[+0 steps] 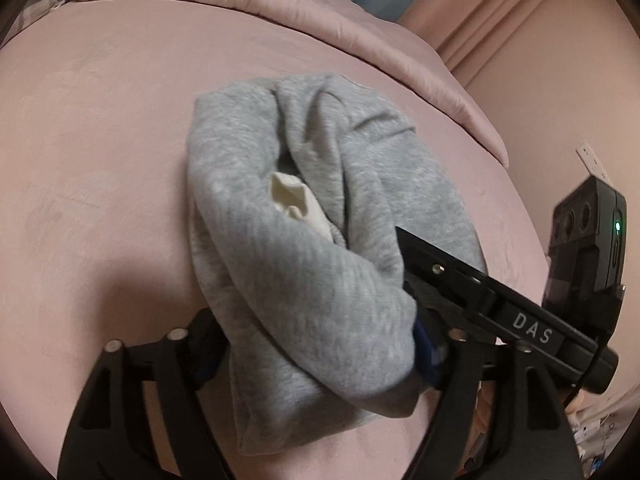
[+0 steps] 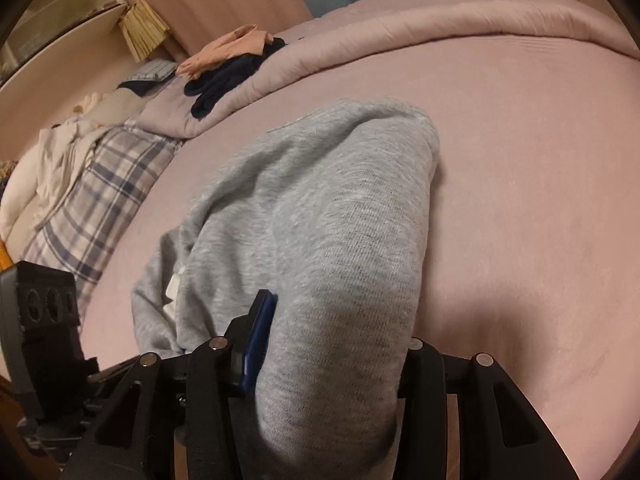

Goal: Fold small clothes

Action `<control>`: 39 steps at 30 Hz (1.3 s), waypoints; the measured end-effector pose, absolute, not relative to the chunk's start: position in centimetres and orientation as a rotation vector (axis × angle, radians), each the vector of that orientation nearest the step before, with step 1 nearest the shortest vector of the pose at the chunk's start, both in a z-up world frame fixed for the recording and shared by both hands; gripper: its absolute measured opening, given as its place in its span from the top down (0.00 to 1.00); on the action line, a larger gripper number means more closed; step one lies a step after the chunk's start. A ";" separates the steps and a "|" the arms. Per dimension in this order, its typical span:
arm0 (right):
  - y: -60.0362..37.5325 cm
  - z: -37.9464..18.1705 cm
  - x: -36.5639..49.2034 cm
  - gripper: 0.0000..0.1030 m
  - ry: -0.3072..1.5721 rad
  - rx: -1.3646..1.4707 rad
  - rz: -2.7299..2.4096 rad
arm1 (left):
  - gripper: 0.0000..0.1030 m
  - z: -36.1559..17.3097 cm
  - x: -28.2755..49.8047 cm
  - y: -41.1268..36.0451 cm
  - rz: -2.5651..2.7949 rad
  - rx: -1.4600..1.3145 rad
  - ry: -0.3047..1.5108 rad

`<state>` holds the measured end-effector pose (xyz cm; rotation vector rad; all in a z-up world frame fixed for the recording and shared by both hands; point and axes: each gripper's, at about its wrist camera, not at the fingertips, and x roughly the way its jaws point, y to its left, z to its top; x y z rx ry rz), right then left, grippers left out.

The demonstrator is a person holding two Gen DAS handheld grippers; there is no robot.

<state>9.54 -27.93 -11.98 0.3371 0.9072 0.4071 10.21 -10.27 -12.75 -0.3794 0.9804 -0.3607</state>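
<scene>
A grey sweatshirt-knit garment (image 1: 304, 208) lies bunched on the pink bed, with a white inner label (image 1: 292, 196) showing in a crease. My left gripper (image 1: 312, 332) stands wide around the garment's near fold, jaws open, the cloth loose between them. The right gripper (image 1: 404, 256) comes in from the right side with its fingers clamped on the garment's edge. In the right wrist view the thick grey fold (image 2: 332, 220) fills the gap of my right gripper (image 2: 340, 328), and its blue pad (image 2: 260, 332) presses on the cloth.
A rolled pink duvet (image 2: 400, 36) runs along the far side of the bed sheet (image 2: 540, 160). Dark and peach clothes (image 2: 224, 68) lie on it, with a plaid pillow (image 2: 96, 200) and white bedding (image 2: 40, 168) at left. A wall stands to the right (image 1: 540, 80).
</scene>
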 end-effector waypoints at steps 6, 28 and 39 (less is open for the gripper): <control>-28.8 -10.1 8.0 0.20 0.833 0.213 0.245 | 0.01 -9.9 7.8 -9.7 -0.306 -0.313 0.925; -29.3 -2.8 1.2 0.11 0.587 0.111 0.125 | 0.00 -3.2 0.1 -7.2 -0.168 -0.215 0.692; -28.8 -2.4 0.3 0.10 0.571 0.104 0.113 | 0.00 -3.0 -0.8 -8.1 -0.208 -0.207 0.690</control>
